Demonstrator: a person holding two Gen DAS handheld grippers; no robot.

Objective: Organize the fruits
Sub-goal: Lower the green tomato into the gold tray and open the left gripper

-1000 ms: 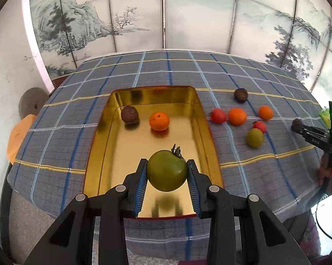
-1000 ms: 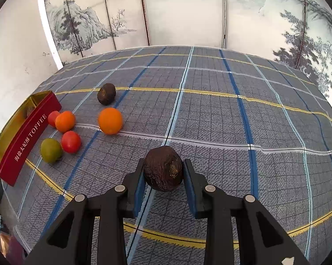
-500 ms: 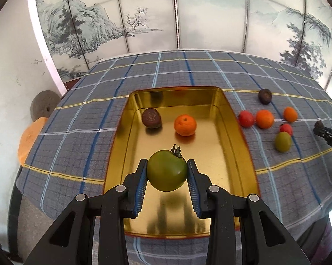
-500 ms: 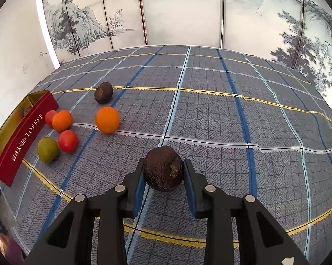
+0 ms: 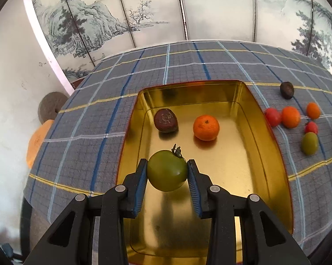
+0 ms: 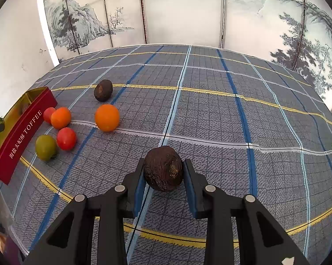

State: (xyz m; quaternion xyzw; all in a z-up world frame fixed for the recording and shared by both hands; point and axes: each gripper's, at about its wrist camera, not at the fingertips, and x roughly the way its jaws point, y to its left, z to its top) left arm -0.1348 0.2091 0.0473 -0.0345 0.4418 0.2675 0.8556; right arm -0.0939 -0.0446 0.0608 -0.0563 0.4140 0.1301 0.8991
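A: Left gripper (image 5: 167, 170) clamped on green tomato (image 5: 167, 170), poised above near half of gold tin (image 5: 263, 119). Why there?

B: Probably for a drop onto bare floor, short of brown passion fruit (image 5: 166, 120) and mandarin (image 5: 206, 127) resting toward the far end. Stem up, pads at widest girth; secure hold.

A: Right gripper (image 6: 163, 169)?

B: Closed around wrinkled dark fruit (image 6: 163, 168), above tabletop (image 6: 210, 110), well apart from tin. Likely waiting its turn.

A: Remaining?

B: Loose cluster just beside tin's red wall: green fruit (image 6: 46, 147), two red tomatoes (image 6: 66, 138), two oranges (image 6: 107, 117), another dark fruit (image 6: 103, 90). Roughly a third sorted, by estimate.
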